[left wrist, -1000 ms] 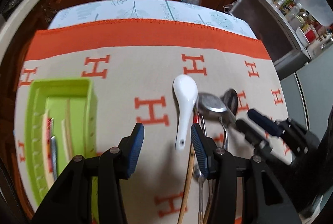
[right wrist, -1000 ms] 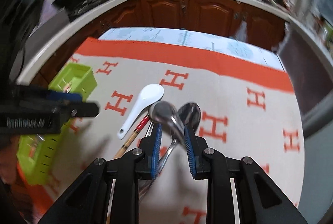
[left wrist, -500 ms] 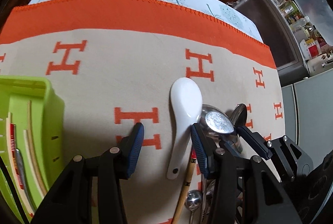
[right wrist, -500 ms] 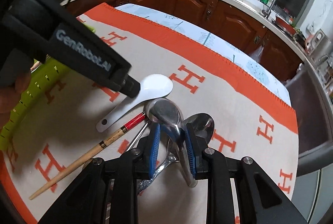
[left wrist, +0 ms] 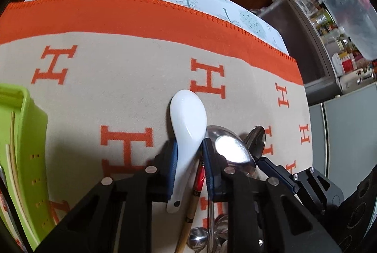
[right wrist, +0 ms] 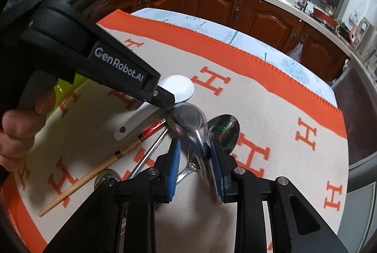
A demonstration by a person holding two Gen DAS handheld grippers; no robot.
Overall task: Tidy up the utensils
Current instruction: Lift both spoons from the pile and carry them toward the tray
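**Two spoons gripped, one green tray at my left**

Two grippers are both closed on spoons. My left gripper (left wrist: 188,158) has its jaws narrowed on the neck of the white ceramic spoon (left wrist: 187,116), whose bowl points away from me over the orange-and-beige H-pattern cloth (left wrist: 117,78) that covers the counter. My right gripper (right wrist: 195,158) has its jaws clamped on the handle of a steel spoon (right wrist: 189,120), its bowl lifted ahead of the pads.

Beside that steel spoon lies a second steel spoon (right wrist: 223,130), bowl up on the cloth. A chopstick with a red end (right wrist: 94,170) runs diagonally just beside the ceramic spoon's handle, and a thin metal utensil (right wrist: 146,156) lies next to it; I cannot tell what kind it is.

At the far left of my left wrist view sits the green tray (left wrist: 30,135), well apart from the spoon pile. Inside it I see long pale sticks (left wrist: 13,158) lying lengthwise along the tray; the rest of its contents are cut off by the frame edge.
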